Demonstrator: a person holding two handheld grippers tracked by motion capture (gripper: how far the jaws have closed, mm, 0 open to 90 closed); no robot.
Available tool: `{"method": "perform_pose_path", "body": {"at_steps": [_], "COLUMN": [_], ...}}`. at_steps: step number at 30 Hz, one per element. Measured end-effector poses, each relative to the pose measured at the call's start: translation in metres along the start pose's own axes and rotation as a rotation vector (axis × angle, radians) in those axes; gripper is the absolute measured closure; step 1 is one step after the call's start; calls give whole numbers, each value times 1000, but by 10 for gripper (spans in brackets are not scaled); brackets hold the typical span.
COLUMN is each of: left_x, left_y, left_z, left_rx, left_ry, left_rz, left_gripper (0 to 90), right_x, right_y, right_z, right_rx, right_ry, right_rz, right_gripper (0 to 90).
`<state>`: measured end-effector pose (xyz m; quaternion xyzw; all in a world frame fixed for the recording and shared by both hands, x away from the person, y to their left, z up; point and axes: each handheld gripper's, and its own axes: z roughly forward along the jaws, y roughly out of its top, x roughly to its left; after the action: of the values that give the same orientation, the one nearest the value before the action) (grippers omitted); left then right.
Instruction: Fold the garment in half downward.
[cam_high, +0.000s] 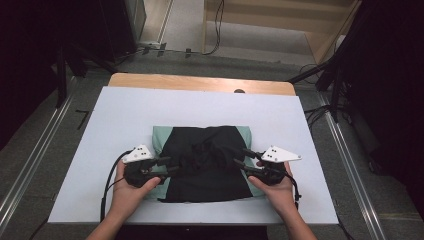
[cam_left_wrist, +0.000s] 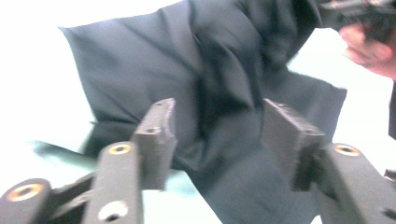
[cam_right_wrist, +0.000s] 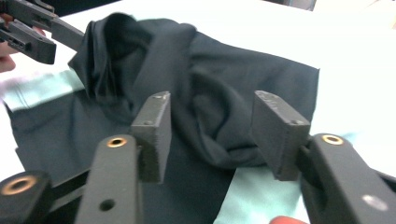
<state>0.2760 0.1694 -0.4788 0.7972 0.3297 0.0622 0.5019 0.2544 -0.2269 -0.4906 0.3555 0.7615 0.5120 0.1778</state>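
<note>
A black cloth (cam_high: 207, 165) lies rumpled on top of a pale green cloth (cam_high: 160, 140) in the middle of the white table (cam_high: 125, 115). My left gripper (cam_high: 172, 165) hovers at the black cloth's left side, jaws open, with wrinkled black fabric (cam_left_wrist: 219, 93) between and beyond them. My right gripper (cam_high: 245, 159) is at the cloth's right side, also open, its jaws spread over a raised black fold (cam_right_wrist: 210, 112). Neither gripper holds fabric. In the right gripper view the pale green cloth (cam_right_wrist: 252, 191) shows under the black one, and the left gripper (cam_right_wrist: 32, 32) sits at the top left.
A wooden strip (cam_high: 200, 82) runs along the table's far edge. Dark stands and cables (cam_high: 320, 115) flank the table on both sides. Bare white surface surrounds the cloths on every side.
</note>
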Motion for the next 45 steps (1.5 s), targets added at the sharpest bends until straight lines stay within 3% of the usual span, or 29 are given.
{"method": "perform_pose_path", "body": {"at_steps": [3, 5, 9, 13, 16, 19, 21, 24, 28, 30, 32, 34, 35, 38, 45], "left_x": [-1, -6, -23, -29, -29, -27, -26, -26, -25, -27, -31, -35, -36, -33, -22], "left_y": [5, 8, 5, -4, -12, -18, -22, -26, -27, -29, -30, -29, -29, -29, -24], "left_z": [-3, -1, 7, 6, 2, -6, -8, -2, 15, 22, 25, 27, 27, 25, 1], "left_rx": [-45, -51, -14, 11, 29, 23, 36, 74, 153, 191, 196, 202, 204, 203, 173], "left_ry": [0, -30, -69, -70, -4, 56, 70, 94, 120, 130, 161, 193, 198, 156, 78], "left_rz": [-6, 5, 90, 103, 80, 33, -4, -26, -76, -71, -44, -10, 2, 9, -5], "left_gripper": [352, 322, 324, 374, 429, 504, 568, 577, 524, 497, 503, 556, 632, 855, 886], "right_x": [2, 5, 19, 30, 34, 35, 34, 34, 29, 28, 29, 30, 30, 29, 25], "right_y": [8, 12, 14, 8, 0, -11, -20, -29, -32, -33, -33, -33, -34, -34, -29], "right_z": [-3, -1, 5, 4, 2, 0, -1, 3, 10, 15, 17, 18, 17, 14, -5], "right_rx": [-17, -20, -1, 17, 39, 81, 108, 160, 196, 237, 249, 258, 258, 245, 201], "right_ry": [17, 35, 78, 75, 54, -11, -30, -92, -126, -119, -130, -134, -130, -124, -103], "right_rz": [16, 13, 17, 24, 54, 78, 106, 126, 164, 187, 180, 165, 159, 143, 135], "right_gripper": [412, 396, 377, 386, 400, 414, 423, 423, 428, 462, 527, 647, 725, 809, 851]}}
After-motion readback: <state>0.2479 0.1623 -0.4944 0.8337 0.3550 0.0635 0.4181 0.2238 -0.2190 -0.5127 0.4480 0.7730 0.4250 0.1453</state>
